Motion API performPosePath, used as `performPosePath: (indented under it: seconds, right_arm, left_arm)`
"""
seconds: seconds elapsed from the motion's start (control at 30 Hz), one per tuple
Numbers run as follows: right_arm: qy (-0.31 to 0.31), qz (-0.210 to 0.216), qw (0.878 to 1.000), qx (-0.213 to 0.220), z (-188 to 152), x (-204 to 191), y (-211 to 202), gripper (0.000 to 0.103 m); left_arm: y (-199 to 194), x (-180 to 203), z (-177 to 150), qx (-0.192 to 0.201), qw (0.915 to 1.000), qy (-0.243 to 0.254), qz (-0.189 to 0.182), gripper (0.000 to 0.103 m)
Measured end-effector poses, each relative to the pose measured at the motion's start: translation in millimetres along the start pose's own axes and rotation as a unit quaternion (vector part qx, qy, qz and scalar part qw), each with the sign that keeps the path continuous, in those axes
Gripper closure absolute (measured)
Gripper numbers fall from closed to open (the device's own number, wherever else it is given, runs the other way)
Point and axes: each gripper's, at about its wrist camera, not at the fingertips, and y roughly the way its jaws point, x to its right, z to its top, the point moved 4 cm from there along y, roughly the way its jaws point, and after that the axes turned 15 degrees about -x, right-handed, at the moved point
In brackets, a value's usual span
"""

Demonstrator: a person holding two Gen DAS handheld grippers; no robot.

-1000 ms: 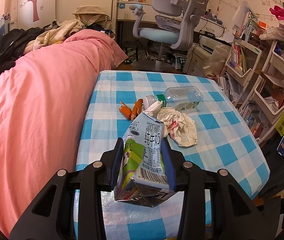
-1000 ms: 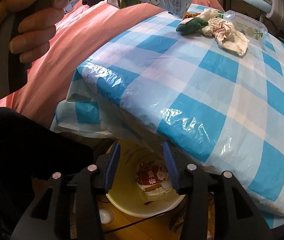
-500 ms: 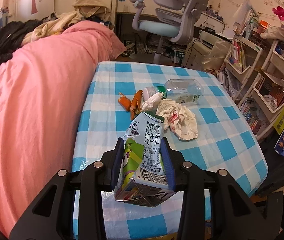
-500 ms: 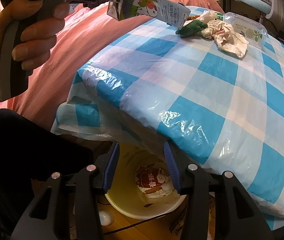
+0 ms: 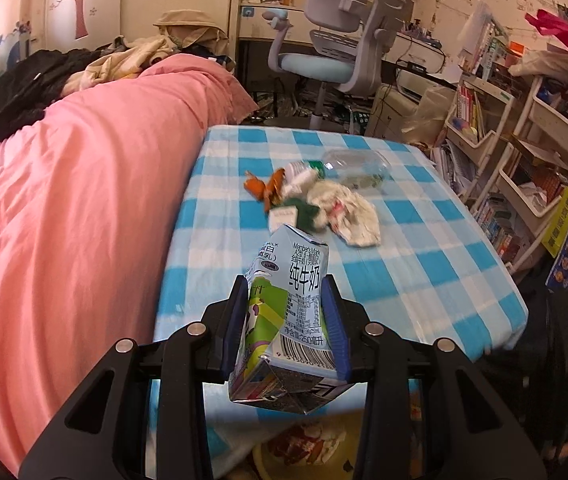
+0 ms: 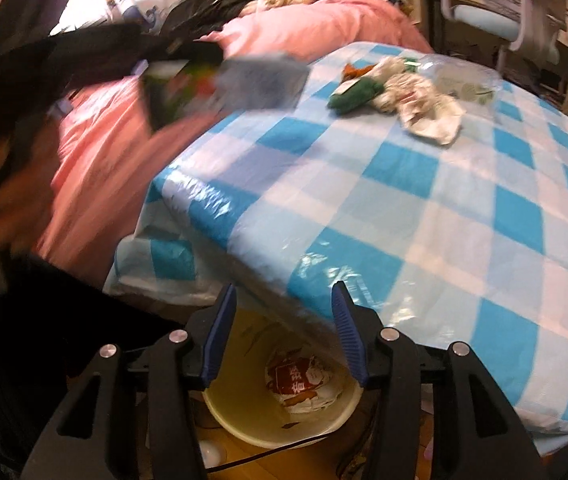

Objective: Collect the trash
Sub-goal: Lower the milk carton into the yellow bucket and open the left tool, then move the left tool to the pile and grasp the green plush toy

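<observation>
A blue-checked table is filling the room's centre, the left gripper clamping a milk carton at 6 o'clock, the right gripper gaping empty, the bin below half hidden.

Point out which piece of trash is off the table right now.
The milk carton, clamped in the left claw. The clear plastic bottle, crumpled paper and orange scraps lie on the checked tablecloth.

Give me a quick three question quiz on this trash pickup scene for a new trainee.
1. True or false: the left gripper is shut on the milk carton.
2. Where is the yellow bin: A on the table, B on the floor by the table edge, C on the bed?
3. Fill in: the right gripper holds ____.

Key: 1 true. 2 B. 3 nothing; its jaws stand open above the bin.
</observation>
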Motion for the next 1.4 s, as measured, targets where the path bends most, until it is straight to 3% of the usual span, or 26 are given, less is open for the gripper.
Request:
performPosePath:
  seconds: [0.5, 0.77, 1.0, 1.13, 1.4]
  right_arm:
    - [0.015, -0.051, 0.999, 0.004, -8.0, 15.0, -4.6, 0.051]
    - [0.017, -0.066, 0.998, 0.003, -10.1, 15.9, -5.1, 0.050]
    - [0.013, -0.077, 0.997, 0.003, -12.1, 16.3, -5.4, 0.047]
    - [0.012, -0.079, 0.997, 0.002, -12.4, 16.8, -4.9, 0.047]
    - [0.004, -0.086, 0.996, 0.000, -10.1, 15.1, -3.0, 0.046]
  left_arm:
    - [-23.3, 29.7, -87.6, -0.031, 0.9994, 0.016, 0.001, 0.067]
    - [-15.4, 47.5, -126.8, -0.074, 0.9966, 0.038, -0.001, 0.067]
    - [-2.2, 58.5, -135.6, -0.101, 0.9929, 0.062, 0.015, 0.066]
    - [-7.6, 56.0, -129.6, -0.080, 0.9943, 0.057, 0.039, 0.057]
    - [-17.6, 45.0, -107.1, -0.036, 0.9960, 0.037, 0.073, 0.052]
